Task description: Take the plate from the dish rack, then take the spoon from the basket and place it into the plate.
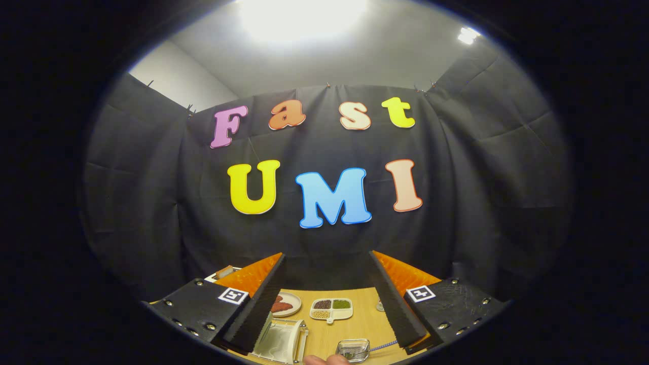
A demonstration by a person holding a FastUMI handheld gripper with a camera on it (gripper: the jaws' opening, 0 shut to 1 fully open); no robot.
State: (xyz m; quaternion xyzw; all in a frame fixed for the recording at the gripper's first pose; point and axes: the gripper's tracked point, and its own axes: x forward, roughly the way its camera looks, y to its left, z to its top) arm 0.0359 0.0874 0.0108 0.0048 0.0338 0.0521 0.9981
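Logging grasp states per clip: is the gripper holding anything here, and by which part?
Nothing. The gripper is open, jaws wide apart above the table.

place: recording booth | cues: black cloth wall (324,243), wooden table (362,324), bright ceiling lights (304,15)

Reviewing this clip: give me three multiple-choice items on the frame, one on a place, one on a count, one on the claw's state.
1. Where is the white divided dish with four compartments?
A. on the wooden table between the fingers
B. hanging on the wall
C. clamped in the claw

2. How many of its compartments are visible?
A. two
B. four
C. six

3. What state is the black-padded claw in?
A. shut on a spoon
B. shut, empty
C. open, empty

Key: 1 A, it lies on the tabletop between the fingers. 2 B, four sections show. 3 C, the fingers stand wide apart.
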